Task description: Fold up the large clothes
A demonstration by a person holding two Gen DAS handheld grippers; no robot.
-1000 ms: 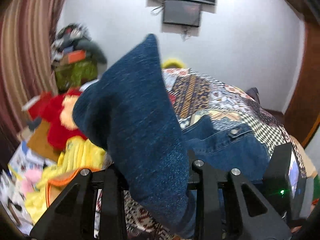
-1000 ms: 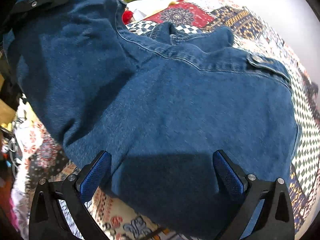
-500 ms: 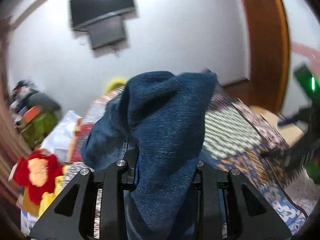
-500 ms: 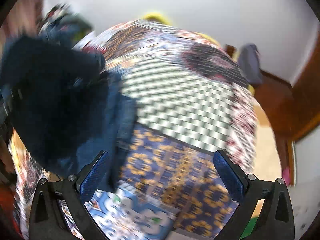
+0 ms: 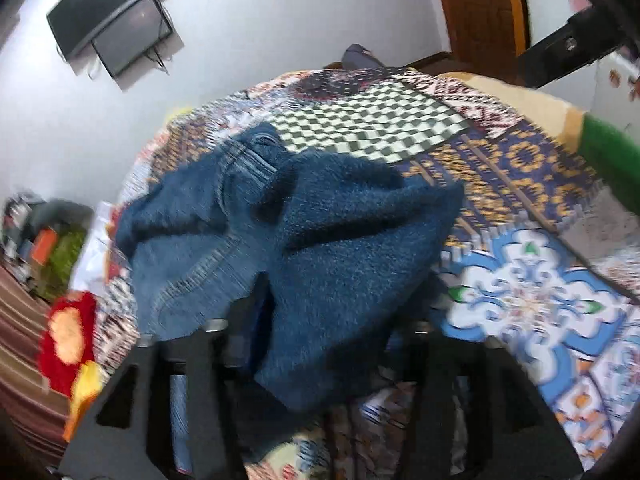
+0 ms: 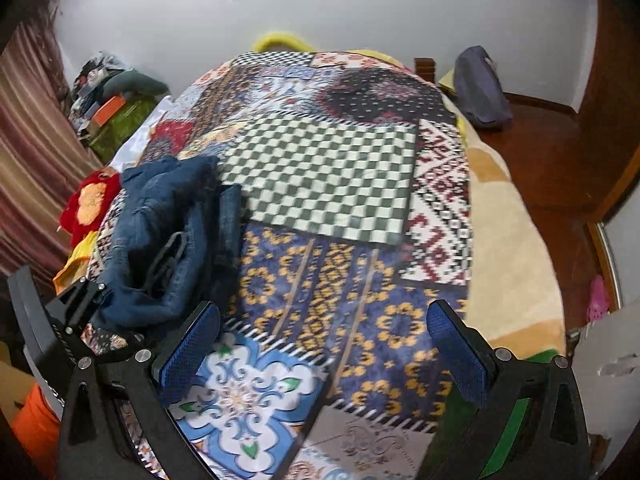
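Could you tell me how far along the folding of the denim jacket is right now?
Nothing looks folded: the denim jacket sits bunched on the patchwork bedspread. The left gripper has denim draped between its opening jaws. The right gripper is open and empty. Spreading flat and every fold remain.

1. No word, label, brand name or number can be read in either wrist view
2. The bedspread (image 6: 328,184) carries only printed patterns: checks, flowers and geometric bands, no lettering
3. The dark wall-mounted screen (image 5: 112,20) shows no logo or writing that can be made out
4. The denim garment (image 5: 304,240) shows stitching but no legible tag
5. The boxes and clutter (image 6: 112,108) by the wall are too small and blurred to read
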